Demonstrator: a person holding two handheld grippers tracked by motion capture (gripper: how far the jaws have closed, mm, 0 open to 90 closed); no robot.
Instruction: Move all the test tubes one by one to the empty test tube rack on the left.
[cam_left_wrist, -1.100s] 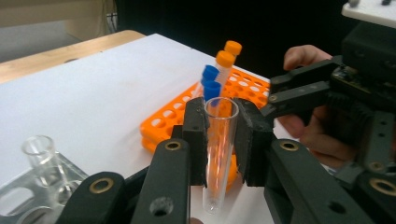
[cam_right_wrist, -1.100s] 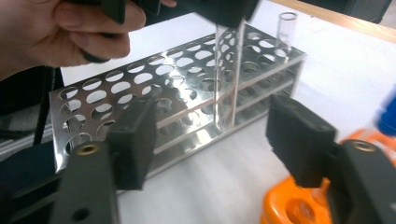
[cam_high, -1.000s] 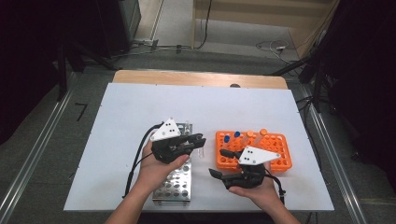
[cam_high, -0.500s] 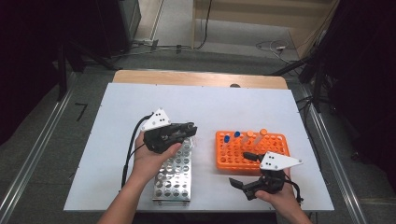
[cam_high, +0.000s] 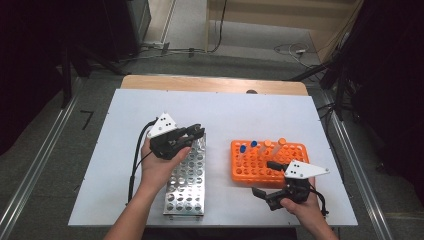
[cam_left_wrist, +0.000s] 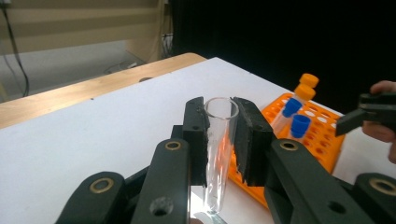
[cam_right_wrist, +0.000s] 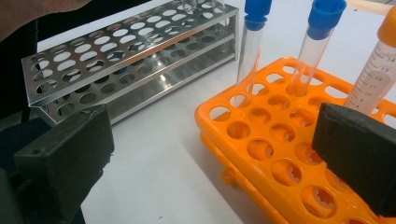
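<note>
The left gripper (cam_left_wrist: 219, 135) is clamped on a clear, uncapped glass test tube (cam_left_wrist: 217, 140), its two black pads pressing the tube's upper part from both sides so the open rim stands just above them. In the high view this gripper (cam_high: 196, 132) sits over the far end of the perforated, shiny metal tube rack (cam_high: 187, 180), which lies lengthwise on the white desk (cam_high: 225, 112). The right gripper (cam_high: 265, 178) rests near the desk's front edge, just in front of the orange plastic tube rack (cam_high: 265, 162), with its jaws spread wide and nothing between them (its own view shows the pads far apart). The orange rack (cam_right_wrist: 280, 154) holds blue-capped tubes (cam_right_wrist: 254, 42) and an orange-capped tube (cam_right_wrist: 376, 74), upright near its far side.
</note>
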